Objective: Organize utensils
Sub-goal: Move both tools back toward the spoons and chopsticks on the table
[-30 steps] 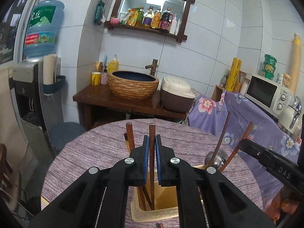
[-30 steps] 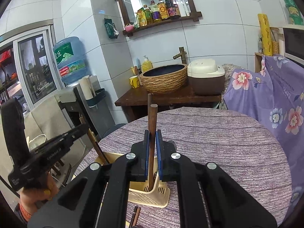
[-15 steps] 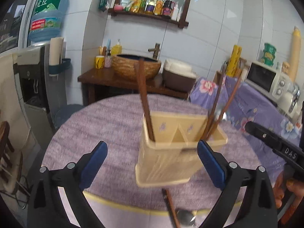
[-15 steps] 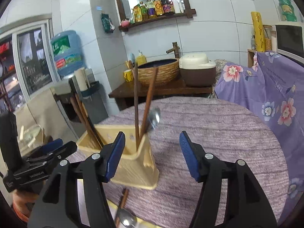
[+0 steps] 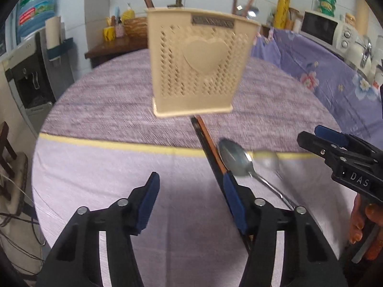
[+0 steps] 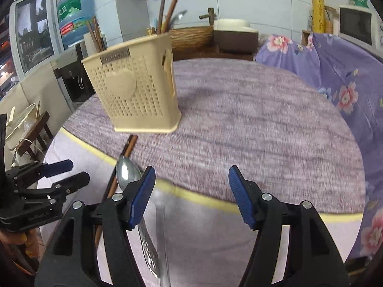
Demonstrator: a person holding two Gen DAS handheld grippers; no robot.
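Utensils lie loose on the round table, just in front of the cream utensil holder, which stands upright on the purple cloth with a raised heart on its perforated front. A few chopsticks and a spoon already stand in the holder, their tops poking above its rim.

On the table, a pair of dark chopsticks runs from the holder's base toward the camera, and a metal spoon lies bowl-up just beside them, on their right in the left wrist view.

The left tongs hang low over the table with the jaws apart and closing; nothing is between them — the chopsticks and spoon bowl sit at the tip of the right-hand finger, whether touching it I cannot tell. The right tongs are also apart, jaws opening, with only bare cloth between the pads; the spoon lies under their left-hand finger. Each pair of tongs shows at the edge of the other's view, held by a hand.
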